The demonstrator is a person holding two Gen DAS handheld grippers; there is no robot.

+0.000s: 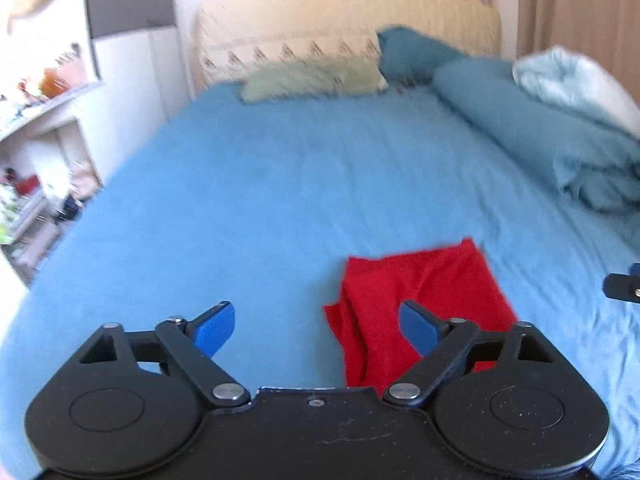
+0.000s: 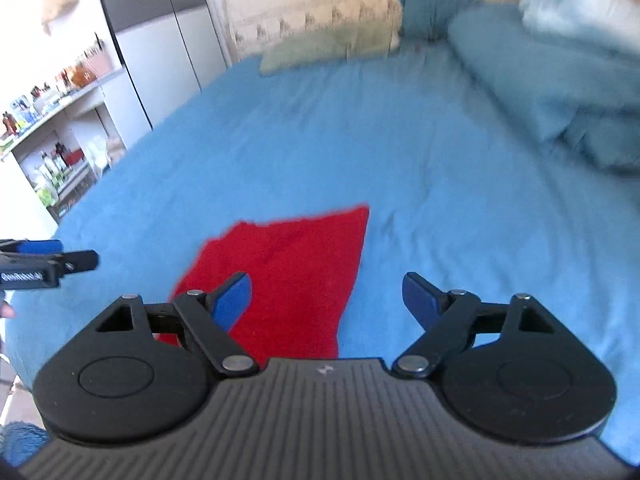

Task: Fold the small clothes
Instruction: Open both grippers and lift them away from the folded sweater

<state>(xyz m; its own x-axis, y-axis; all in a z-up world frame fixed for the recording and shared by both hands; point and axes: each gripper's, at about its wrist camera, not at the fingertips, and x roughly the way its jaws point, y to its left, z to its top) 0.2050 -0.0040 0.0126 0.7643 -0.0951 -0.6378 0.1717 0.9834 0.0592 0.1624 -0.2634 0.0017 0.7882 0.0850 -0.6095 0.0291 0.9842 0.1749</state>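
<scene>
At far left we see cluttered shelves (image 1: 36,152) beside the bed (image 1: 260,184). Our left tool (image 1: 316,326) hovers with its blue fingers (image 1: 214,330) spread wide apart, gripping nothing. The red garment (image 1: 424,300) lies crumpled on the blue sheet, under that tool's right finger. Our right tool (image 2: 326,302) is likewise spread and empty, with the garment beneath its left finger. Rolled bedding (image 1: 540,136) lies at far right.
</scene>
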